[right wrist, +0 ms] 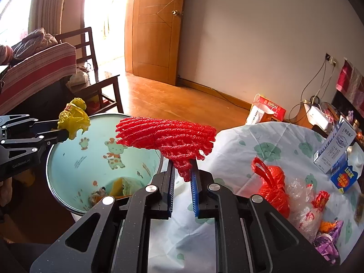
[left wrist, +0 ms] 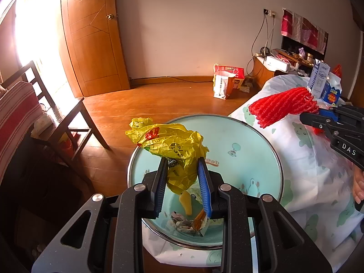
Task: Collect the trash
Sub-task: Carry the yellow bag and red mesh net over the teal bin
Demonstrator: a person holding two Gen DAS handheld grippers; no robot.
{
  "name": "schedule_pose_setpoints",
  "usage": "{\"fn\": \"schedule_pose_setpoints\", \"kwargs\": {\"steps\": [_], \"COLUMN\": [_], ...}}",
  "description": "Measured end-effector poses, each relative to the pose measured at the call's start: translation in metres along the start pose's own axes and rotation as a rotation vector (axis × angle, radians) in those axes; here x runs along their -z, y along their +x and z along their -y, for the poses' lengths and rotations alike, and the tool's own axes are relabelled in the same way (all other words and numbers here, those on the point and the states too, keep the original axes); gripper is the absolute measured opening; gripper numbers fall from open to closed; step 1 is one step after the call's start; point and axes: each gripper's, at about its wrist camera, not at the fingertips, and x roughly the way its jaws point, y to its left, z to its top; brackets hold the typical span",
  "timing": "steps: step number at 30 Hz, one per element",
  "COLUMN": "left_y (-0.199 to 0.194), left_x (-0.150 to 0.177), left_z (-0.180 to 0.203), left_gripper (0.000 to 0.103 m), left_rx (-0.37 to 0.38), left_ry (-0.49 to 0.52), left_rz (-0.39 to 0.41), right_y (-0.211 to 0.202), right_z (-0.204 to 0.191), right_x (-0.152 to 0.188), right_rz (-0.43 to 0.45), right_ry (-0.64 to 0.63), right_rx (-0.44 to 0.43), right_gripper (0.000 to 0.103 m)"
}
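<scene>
My left gripper [left wrist: 182, 162] is shut on a crumpled yellow plastic bag [left wrist: 168, 143] and holds it above the mint-green trash bin [left wrist: 254, 141]. The bag also shows in the right wrist view [right wrist: 74, 118], over the bin's [right wrist: 68, 159] left rim. My right gripper [right wrist: 182, 162] is shut on a red foam net [right wrist: 166, 134] and holds it just right of the bin's rim, above the white cloth. The net also shows in the left wrist view [left wrist: 284, 104]. Paper scraps and wrappers [left wrist: 188, 220] lie at the bin's bottom.
On the cloth-covered table [right wrist: 261, 141] lie a red plastic bag [right wrist: 273, 186], a clear bag [right wrist: 302, 204], small wrappers [right wrist: 327, 234], a milk carton [right wrist: 334, 150] and a blue box [right wrist: 343, 177]. A dark wooden chair [left wrist: 75, 118] stands left of the bin. Paper bags [left wrist: 225, 82] stand by the wall.
</scene>
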Motion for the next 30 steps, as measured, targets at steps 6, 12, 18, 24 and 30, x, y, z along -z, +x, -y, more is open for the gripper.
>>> {"fn": "schedule_pose_setpoints", "kwargs": {"steps": [6, 12, 18, 24, 30], "left_y": [0.0, 0.0, 0.0, 0.0, 0.0], "left_x": [0.001, 0.0, 0.0, 0.0, 0.0], "left_z": [-0.002, -0.002, -0.002, -0.003, -0.004], "left_gripper": [0.027, 0.027, 0.027, 0.027, 0.027], "left_rx": [-0.005, -0.004, -0.006, -0.006, -0.008], "left_ry": [-0.006, -0.007, -0.01, -0.011, -0.014], "left_rz": [-0.002, -0.004, -0.002, -0.002, -0.002], "right_y": [0.002, 0.005, 0.006, 0.006, 0.006], "right_z": [-0.003, -0.006, -0.01, -0.012, -0.012], "right_x": [-0.002, -0.004, -0.005, -0.005, -0.006], "right_rz": [-0.001, -0.005, -0.006, -0.006, -0.006], "right_ry": [-0.009, -0.019, -0.029, -0.034, -0.035], "right_rx": [-0.002, -0.004, -0.007, -0.009, -0.01], "right_gripper": [0.014, 0.014, 0.014, 0.014, 0.014]}}
